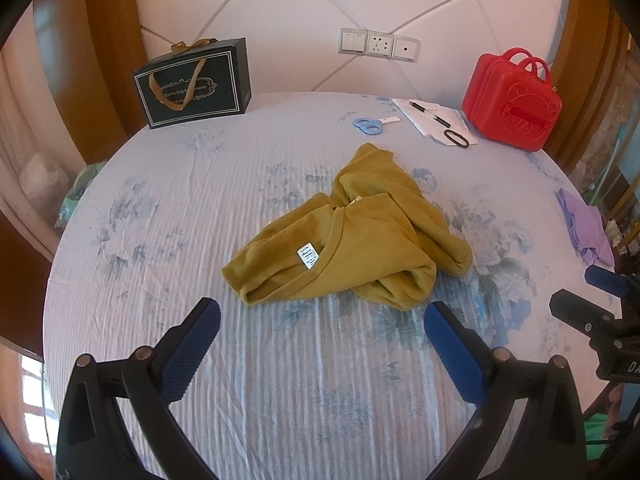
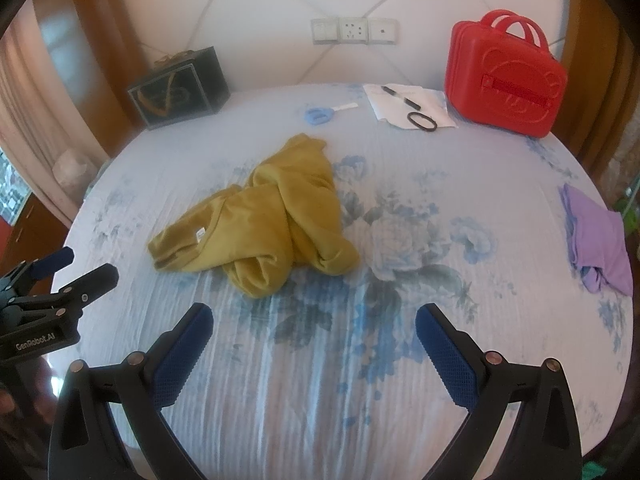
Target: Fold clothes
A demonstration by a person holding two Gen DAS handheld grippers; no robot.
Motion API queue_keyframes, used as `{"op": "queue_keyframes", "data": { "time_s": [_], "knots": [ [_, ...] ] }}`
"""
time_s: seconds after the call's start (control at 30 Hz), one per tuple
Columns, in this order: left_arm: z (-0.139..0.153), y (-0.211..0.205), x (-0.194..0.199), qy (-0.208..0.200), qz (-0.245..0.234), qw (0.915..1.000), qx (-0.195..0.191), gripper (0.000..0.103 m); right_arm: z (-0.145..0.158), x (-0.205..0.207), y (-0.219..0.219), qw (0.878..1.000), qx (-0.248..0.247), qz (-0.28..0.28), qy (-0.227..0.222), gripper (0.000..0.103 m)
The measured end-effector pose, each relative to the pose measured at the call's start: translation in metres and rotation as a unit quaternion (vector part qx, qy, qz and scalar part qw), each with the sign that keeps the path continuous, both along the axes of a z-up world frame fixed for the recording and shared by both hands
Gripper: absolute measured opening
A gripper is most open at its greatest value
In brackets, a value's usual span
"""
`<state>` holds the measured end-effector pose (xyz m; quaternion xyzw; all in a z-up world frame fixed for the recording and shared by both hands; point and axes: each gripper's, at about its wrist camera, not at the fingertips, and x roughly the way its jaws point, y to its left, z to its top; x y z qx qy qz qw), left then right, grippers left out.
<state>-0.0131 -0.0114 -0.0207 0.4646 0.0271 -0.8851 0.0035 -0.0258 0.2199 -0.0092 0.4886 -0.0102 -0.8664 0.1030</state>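
A crumpled mustard-yellow shirt (image 1: 348, 236) with a white neck label lies in the middle of a round table covered with a pale blue floral cloth (image 1: 168, 208). It also shows in the right wrist view (image 2: 260, 224). My left gripper (image 1: 322, 320) is open and empty, just in front of the shirt's near edge. My right gripper (image 2: 314, 322) is open and empty, in front of and to the right of the shirt. A folded purple garment (image 1: 586, 228) lies at the table's right edge, also in the right wrist view (image 2: 600, 244).
At the back stand a dark gift bag (image 1: 194, 84) on the left and a red case (image 1: 512, 108) on the right. Blue scissors (image 1: 370, 125), papers with a pen (image 1: 430, 114) and a black hair band (image 1: 456, 138) lie between them. A padded wall is behind.
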Motion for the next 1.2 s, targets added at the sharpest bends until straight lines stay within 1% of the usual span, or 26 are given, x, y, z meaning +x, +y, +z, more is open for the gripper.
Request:
{"op": "queue_keyframes", "data": {
  "time_s": [0.43,0.7,0.77,0.8,0.9,0.93,1.0,1.07,1.13,1.2],
  "knots": [
    [-0.011,-0.010,-0.009,-0.016,0.006,0.9998,0.000,0.103,-0.006,-0.009,0.000,1.000,0.003,-0.006,-0.008,0.103],
    [-0.034,-0.025,-0.020,-0.037,0.013,0.9992,-0.002,0.103,-0.014,-0.016,-0.002,1.000,0.007,-0.010,-0.013,0.103],
    [-0.042,-0.028,-0.025,-0.043,0.014,0.9989,-0.007,0.103,-0.016,-0.019,0.000,1.000,-0.012,-0.013,-0.005,0.103],
    [-0.048,-0.031,-0.031,-0.048,0.015,0.9987,-0.009,0.103,-0.018,-0.021,0.002,0.999,-0.033,-0.014,-0.005,0.103],
    [-0.069,-0.041,-0.050,-0.067,0.019,0.9975,-0.009,0.103,-0.033,-0.038,0.010,0.997,-0.075,-0.020,-0.029,0.103],
    [-0.077,-0.045,-0.057,-0.074,0.022,0.9970,-0.008,0.103,-0.038,-0.043,0.011,0.996,-0.080,-0.020,-0.037,0.103],
    [-0.094,-0.052,-0.074,-0.087,0.026,0.9958,-0.008,0.103,-0.051,-0.056,0.010,0.996,-0.067,-0.020,-0.049,0.103],
    [-0.109,-0.055,-0.089,-0.094,0.019,0.9954,-0.009,0.103,-0.063,-0.067,0.008,0.997,-0.052,-0.019,-0.059,0.103],
    [-0.121,-0.056,-0.100,-0.102,0.015,0.9946,-0.009,0.103,-0.077,-0.079,0.006,0.996,-0.047,-0.016,-0.074,0.102],
    [-0.132,-0.059,-0.107,-0.109,0.007,0.9940,-0.001,0.103,-0.090,-0.091,0.003,0.995,-0.041,-0.015,-0.087,0.102]
  ]
}}
